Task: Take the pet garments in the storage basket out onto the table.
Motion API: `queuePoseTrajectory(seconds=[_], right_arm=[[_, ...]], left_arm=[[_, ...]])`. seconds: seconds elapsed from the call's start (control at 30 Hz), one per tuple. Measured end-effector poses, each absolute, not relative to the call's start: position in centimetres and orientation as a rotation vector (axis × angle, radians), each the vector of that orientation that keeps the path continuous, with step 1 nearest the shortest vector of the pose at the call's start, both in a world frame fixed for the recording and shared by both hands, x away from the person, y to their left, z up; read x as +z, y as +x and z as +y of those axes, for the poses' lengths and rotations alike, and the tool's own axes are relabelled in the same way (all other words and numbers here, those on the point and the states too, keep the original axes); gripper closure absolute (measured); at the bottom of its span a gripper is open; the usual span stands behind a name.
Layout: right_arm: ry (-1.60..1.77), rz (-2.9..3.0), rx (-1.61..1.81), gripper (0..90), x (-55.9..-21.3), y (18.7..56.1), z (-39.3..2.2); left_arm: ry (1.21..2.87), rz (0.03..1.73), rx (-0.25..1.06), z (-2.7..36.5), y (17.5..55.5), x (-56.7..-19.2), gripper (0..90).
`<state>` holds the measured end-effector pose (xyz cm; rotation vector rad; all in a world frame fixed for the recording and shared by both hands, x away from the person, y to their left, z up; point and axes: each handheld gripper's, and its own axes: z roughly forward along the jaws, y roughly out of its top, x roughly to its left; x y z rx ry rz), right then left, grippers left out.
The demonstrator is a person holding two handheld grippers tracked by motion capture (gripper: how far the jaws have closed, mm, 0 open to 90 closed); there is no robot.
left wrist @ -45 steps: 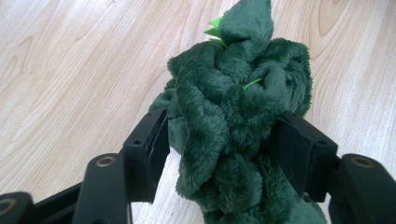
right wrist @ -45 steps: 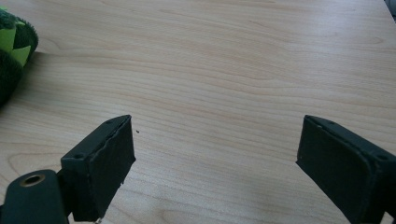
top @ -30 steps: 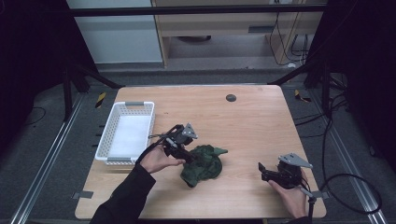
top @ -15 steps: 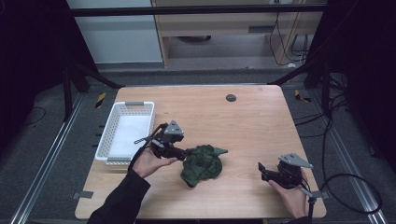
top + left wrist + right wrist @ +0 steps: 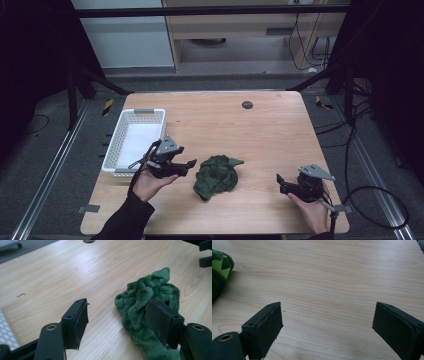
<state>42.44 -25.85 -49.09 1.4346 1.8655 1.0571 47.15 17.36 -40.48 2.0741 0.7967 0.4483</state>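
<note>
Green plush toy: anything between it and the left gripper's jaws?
Nothing visible. The left gripper is open beside the green plush toy, with bare table between them in the high view. In the left gripper view one jaw already overlaps the toy's edge.

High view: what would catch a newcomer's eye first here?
The crumpled green plush toy lying near the front middle of the wooden table stands out first. The left gripper sits just left of it with jaws open, and a white basket lies at the table's left edge. The right gripper rests open near the front right corner.
</note>
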Motion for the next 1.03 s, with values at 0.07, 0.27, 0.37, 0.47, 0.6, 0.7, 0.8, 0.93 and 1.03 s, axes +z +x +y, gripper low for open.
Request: queuePoseTrajectory(seconds=[0.07,0.27,0.37,0.47,0.6,0.7,0.8,0.93,1.03], right_arm=[[1.441,1.864,1.06,8.9,-49.1,42.4,-25.9],[1.431,1.866,1.055,8.7,-49.1,42.5,-25.8],[1.435,1.867,1.058,8.7,-49.1,42.4,-25.8],[1.428,1.867,1.059,8.7,-49.1,42.4,-25.8],[1.43,1.865,1.065,8.7,-49.1,42.3,-25.8],[1.417,1.867,1.062,8.6,-49.1,42.3,-25.8],[1.411,1.865,1.055,8.0,-49.2,42.2,-25.8],[1.395,1.863,1.045,7.7,-49.2,42.0,-25.7],[1.392,1.862,1.043,7.7,-49.3,41.9,-25.7]], left_arm=[[2.049,0.813,0.462,18.1,46.6,-40.8,32.5],[1.964,0.857,0.493,20.1,45.1,-41.8,30.5],[1.956,0.882,0.505,20.9,44.7,-42.3,29.6],[1.939,0.898,0.515,21.6,44.0,-42.9,29.3],[1.924,0.929,0.537,22.7,43.1,-43.9,28.8],[1.924,0.95,0.557,23.6,42.3,-44.8,28.5],[1.942,0.976,0.58,24.4,41.6,-45.7,29.5],[1.926,1.02,0.581,25.4,41.0,-46.2,29.5],[1.907,1.053,0.575,26.3,40.8,-46.6,29.1]])
